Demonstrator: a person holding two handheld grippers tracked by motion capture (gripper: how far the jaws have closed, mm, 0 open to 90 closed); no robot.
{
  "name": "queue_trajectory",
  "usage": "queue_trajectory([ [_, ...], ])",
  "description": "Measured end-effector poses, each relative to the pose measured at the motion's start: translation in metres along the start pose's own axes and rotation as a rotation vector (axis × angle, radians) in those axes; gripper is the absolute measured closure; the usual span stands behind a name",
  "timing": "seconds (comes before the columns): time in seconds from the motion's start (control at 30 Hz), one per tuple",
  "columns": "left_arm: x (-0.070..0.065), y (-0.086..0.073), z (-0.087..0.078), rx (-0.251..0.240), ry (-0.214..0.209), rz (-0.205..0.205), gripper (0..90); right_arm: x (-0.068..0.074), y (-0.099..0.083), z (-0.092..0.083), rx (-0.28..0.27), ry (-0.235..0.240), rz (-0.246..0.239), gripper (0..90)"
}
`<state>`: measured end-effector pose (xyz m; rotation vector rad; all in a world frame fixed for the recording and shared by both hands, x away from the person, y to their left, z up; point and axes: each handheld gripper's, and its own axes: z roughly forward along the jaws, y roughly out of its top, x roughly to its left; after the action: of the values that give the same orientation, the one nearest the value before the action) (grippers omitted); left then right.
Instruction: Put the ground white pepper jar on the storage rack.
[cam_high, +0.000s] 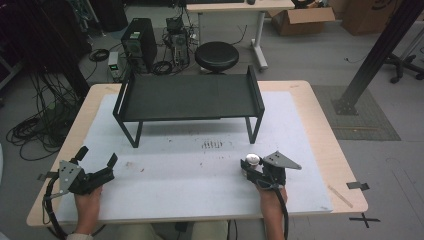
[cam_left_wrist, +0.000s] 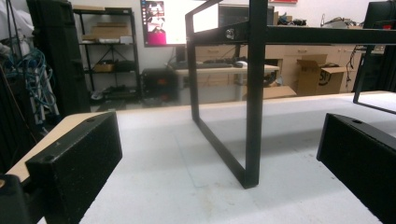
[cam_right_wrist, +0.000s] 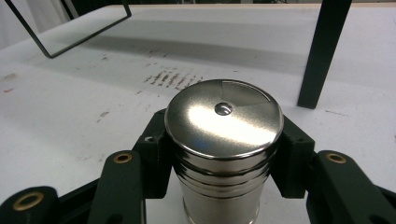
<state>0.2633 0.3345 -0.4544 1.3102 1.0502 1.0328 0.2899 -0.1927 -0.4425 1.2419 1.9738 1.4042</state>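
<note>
**A:** White mat covers the wooden table; lab clutter on the floor behind (cables, a computer tower, a round stool). Black metal rack stands on the far half of the mat. Where is the can?

**B:** Steel can stands upright on the mat, near the front right, short of the rack's right leg. The right gripper is clamped on it: in the right gripper view both pads press the ribbed wall just under the lid, one on each side. The can's base looks to be on the mat, though it is cut off at the bottom of that view.

**A:** Left side?

**B:** Left gripper sits at the front left with its jaws spread wide and nothing between them; its view looks along the mat at the rack's left leg.

**A:** Risks from this point?

**B:** Judgement only. One: polished, round wall against flat pads means small contact, so the can may slip or rotate if lifted fast. Two: the grip sits high, near the lid, so the heavier body hangs below and may swing. Three: if the can is bound for the rack, the right leg and the raised side rail lie near the path; a low carry could strike them and knock the can loose.

**A:** Anything about the mat?

**B:** Scuff marks lie ahead of the can; flat stains, no hazard.
</note>
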Motion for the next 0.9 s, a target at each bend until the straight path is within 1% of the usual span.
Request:
queue_trajectory([
  [0.1, 0.0, 0.0, 0.0, 0.0, 0.0, 0.001, 0.4, 0.0, 0.001, -0.001, -0.005, 0.003, 0.001, 48.5],
  [0.4, 0.0, 0.0, 0.0, 0.0, 0.0, 0.0, 0.4, 0.005, 0.01, -0.004, -0.018, 0.011, -0.026, 48.6],
  [0.63, 0.0, 0.0, 0.0, 0.001, 0.0, 0.001, 0.5, 0.013, 0.021, -0.005, -0.033, 0.034, -0.055, 48.7],
  [0.77, 0.0, 0.0, 0.0, -0.001, 0.001, -0.001, 0.4, 0.014, 0.025, -0.006, -0.038, 0.039, -0.061, 48.6],
  [0.9, 0.0, 0.0, 0.0, 0.0, 0.001, 0.0, 0.4, 0.017, 0.034, -0.007, -0.049, 0.047, -0.071, 48.7],
])
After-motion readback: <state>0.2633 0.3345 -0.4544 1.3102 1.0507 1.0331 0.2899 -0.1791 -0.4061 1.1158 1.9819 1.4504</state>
